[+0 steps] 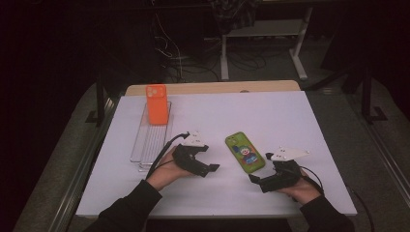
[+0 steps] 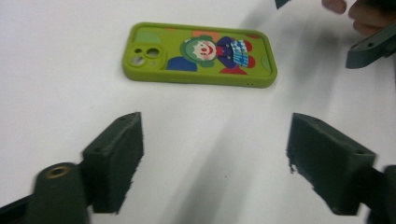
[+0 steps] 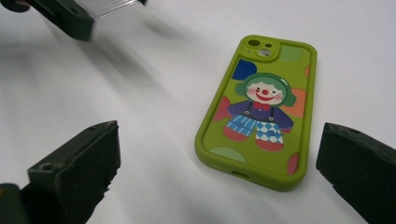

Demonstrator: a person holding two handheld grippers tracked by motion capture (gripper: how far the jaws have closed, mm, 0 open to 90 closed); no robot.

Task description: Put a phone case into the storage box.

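A green phone case (image 1: 244, 152) printed with a clown lies flat, back up, on the white table sheet between my two grippers. In the left gripper view the case (image 2: 198, 53) lies ahead of the jaws, apart from them. My left gripper (image 1: 209, 158) is open with nothing between its jaws (image 2: 217, 154). Right of the case, my right gripper (image 1: 260, 167) is open too. In the right gripper view (image 3: 219, 154) the near end of the case (image 3: 259, 109) lies between the wide jaws, untouched. An orange phone case (image 1: 156, 103) stands at the far end of a clear ribbed rack (image 1: 151, 140).
The white sheet (image 1: 270, 111) covers a wooden table whose far edge (image 1: 212, 87) shows. A dark floor with cables and a white frame (image 1: 261, 48) lies beyond. The other gripper shows far off in each gripper view (image 2: 371, 46) (image 3: 70, 18).
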